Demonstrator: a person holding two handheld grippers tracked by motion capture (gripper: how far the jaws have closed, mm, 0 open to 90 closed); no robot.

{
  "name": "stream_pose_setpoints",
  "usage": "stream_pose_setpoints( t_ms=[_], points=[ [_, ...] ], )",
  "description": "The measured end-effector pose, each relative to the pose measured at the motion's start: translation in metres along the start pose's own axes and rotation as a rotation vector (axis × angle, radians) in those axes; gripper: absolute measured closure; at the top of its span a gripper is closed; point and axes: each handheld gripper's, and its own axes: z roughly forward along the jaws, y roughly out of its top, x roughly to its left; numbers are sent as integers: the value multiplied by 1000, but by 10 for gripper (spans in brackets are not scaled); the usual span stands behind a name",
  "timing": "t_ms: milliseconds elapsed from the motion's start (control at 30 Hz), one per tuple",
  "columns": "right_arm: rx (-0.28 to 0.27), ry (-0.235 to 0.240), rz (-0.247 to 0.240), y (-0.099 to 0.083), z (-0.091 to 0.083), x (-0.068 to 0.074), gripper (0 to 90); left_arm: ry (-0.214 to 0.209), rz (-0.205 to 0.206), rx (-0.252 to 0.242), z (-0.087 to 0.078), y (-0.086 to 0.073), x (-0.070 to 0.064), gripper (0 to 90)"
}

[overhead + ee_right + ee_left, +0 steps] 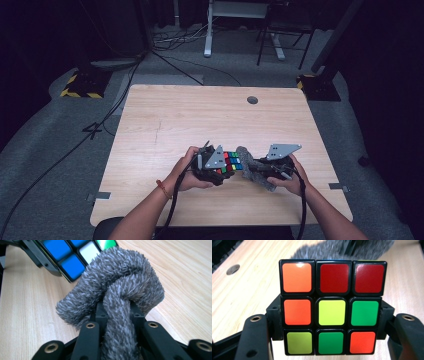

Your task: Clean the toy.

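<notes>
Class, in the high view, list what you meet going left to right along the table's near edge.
Left hand → left gripper → multicoloured puzzle cube → fuzzy grey cloth → right gripper → right hand.

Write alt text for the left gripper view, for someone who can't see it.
A scrambled puzzle cube is clamped between the left gripper's two black fingers, its near face showing orange, dark red, yellow and green stickers. Behind it lie a light wooden table and a blurred grey fuzzy cloth.
</notes>
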Motion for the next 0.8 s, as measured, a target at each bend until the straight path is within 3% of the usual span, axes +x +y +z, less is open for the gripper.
stream_pose_setpoints(
  t_ms=[133, 300, 600, 800],
  points=[
    [-55, 86, 26, -1, 3, 1, 755, -2, 20, 10, 2, 1, -3, 333],
    [-129, 122, 12, 2, -5, 4, 757, -12, 17, 15, 4, -2, -2, 330],
    [-173, 142, -70, 13, -13, 19, 758, -19, 45, 77, 14, -1, -6, 325],
    [-152, 121, -82, 17, -12, 23, 759, -21, 39, 61, 12, -1, -5, 328]
  ],
)
